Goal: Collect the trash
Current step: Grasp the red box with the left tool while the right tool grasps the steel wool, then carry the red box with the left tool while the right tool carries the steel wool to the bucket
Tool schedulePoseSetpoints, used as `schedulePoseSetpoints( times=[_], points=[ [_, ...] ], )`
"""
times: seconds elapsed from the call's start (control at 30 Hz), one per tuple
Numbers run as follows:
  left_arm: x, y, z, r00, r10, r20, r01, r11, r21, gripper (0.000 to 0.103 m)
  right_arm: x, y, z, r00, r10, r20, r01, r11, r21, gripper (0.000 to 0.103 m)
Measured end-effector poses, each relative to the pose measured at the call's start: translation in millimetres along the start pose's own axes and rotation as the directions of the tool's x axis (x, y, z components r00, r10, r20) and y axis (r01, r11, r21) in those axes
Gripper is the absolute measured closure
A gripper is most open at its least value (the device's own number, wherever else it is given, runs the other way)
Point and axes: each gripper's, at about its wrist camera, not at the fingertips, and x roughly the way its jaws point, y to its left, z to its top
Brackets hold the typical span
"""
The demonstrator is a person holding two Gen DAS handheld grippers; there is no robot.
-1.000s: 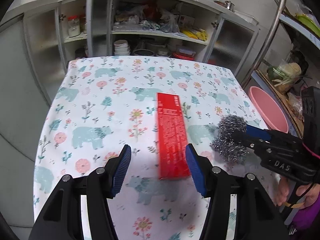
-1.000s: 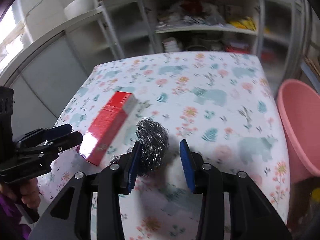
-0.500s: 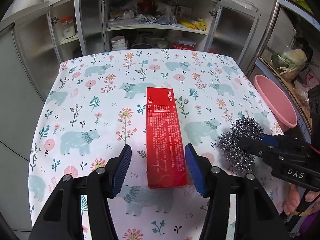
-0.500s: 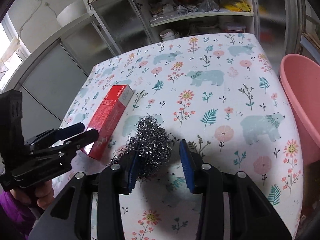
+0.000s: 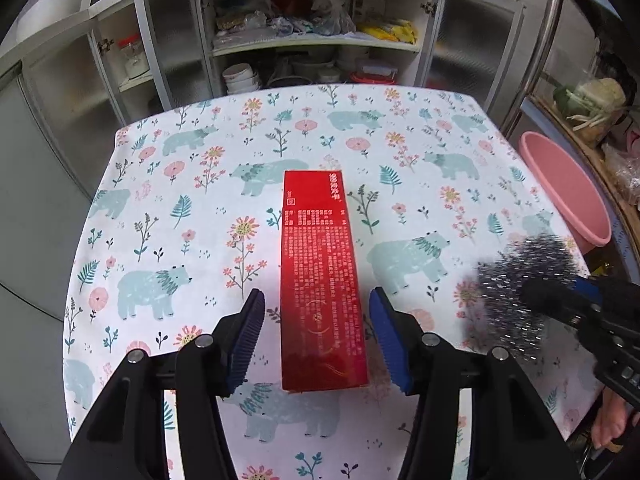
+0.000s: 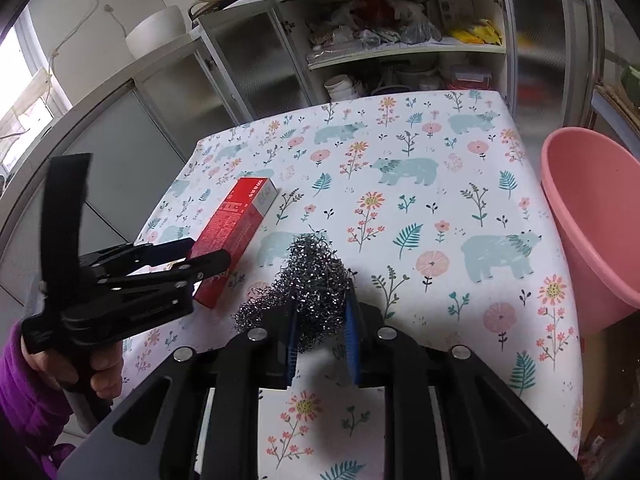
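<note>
Right hand-held gripper (image 6: 320, 344): you squeeze the wire scrubber (image 6: 316, 280) tight, so it lifts off the table (image 6: 440, 184).
Left hand-held gripper (image 5: 316, 340): wide open, one finger each side of the red box (image 5: 320, 280), holding nothing.
Red box: flat, mid-table, long side toward you.
Pink tub (image 6: 592, 216): past the table's right edge, likely for trash.

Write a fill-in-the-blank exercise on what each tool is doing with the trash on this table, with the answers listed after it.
1. The right tool is shut on the ____ ball of wire.
2. The left tool is open, its fingers on either side of the red ____.
3. The pink basin stands past the table's ____ edge, seen from the right wrist view.
4. The tablecloth's animals are pale blue ____.

Missing words: steel wool; box; right; bears
</note>
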Motion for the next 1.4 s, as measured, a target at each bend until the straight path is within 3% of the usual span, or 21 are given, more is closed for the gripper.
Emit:
schedulePoseSetpoints(
  times=[0.07,0.27,0.57,0.97,1.17,1.4],
  points=[
    [2.4,-1.4,-0.5,1.0,0.004,-0.006,-0.004,1.0,0.005,0.064,-1.6,-1.1,-1.8,1.0,0.006,0.005,-0.006,1.0,0.0,0.083],
    [-6.8,-7.0,-4.2,0.999,0.015,0.028,-0.015,1.0,0.012,0.064,-6.3,-3.2,-4.0,1.0,0.017,0.017,-0.017,1.0,-0.002,0.083],
    [-37.0,-14.2,4.0,0.992,-0.035,0.122,0.037,0.999,-0.016,0.065,-14.9,-9.3,-4.0,0.999,0.015,0.045,-0.015,1.0,0.008,0.083],
    [-58.4,-41.5,20.9,0.972,-0.127,0.199,0.125,0.992,0.026,0.065,-43.4,-37.4,5.4,0.99,-0.047,0.134,0.039,0.997,0.061,0.083],
    [-57.4,-64.6,36.2,0.962,-0.181,0.205,0.175,0.983,0.05,0.065,-63.8,-65.7,13.4,0.976,-0.104,0.192,0.082,0.99,0.118,0.083],
    [-53.8,-111.7,56.5,0.945,-0.254,0.206,0.23,0.964,0.133,0.065,-94.6,-111.5,19.9,0.94,-0.22,0.261,0.166,0.963,0.214,0.083]
  ],
)
